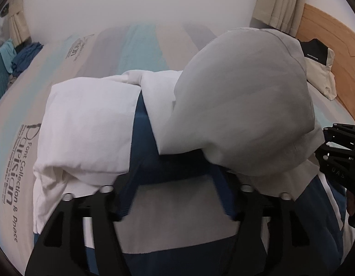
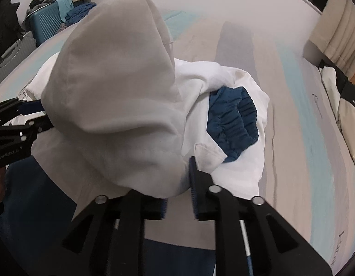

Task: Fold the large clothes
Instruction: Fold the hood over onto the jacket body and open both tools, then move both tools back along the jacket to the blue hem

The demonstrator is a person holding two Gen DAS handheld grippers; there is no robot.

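The left claw [image 1: 175, 207] was seen spread wide over the white and navy hooded jacket [image 1: 90, 124], nothing pinched between its pads. The right claw [image 2: 177, 197] was parted too, its blue pads [image 2: 193, 184] just beside the grey-white hood [image 2: 113, 87], which stood puffed up. The jacket was laid folded on the pastel-striped bed sheet [image 2: 281, 105], one gathered navy cuff [image 2: 237, 119] exposed.

Raised hood [image 1: 244, 96] before open bedspread [image 1: 136, 43]
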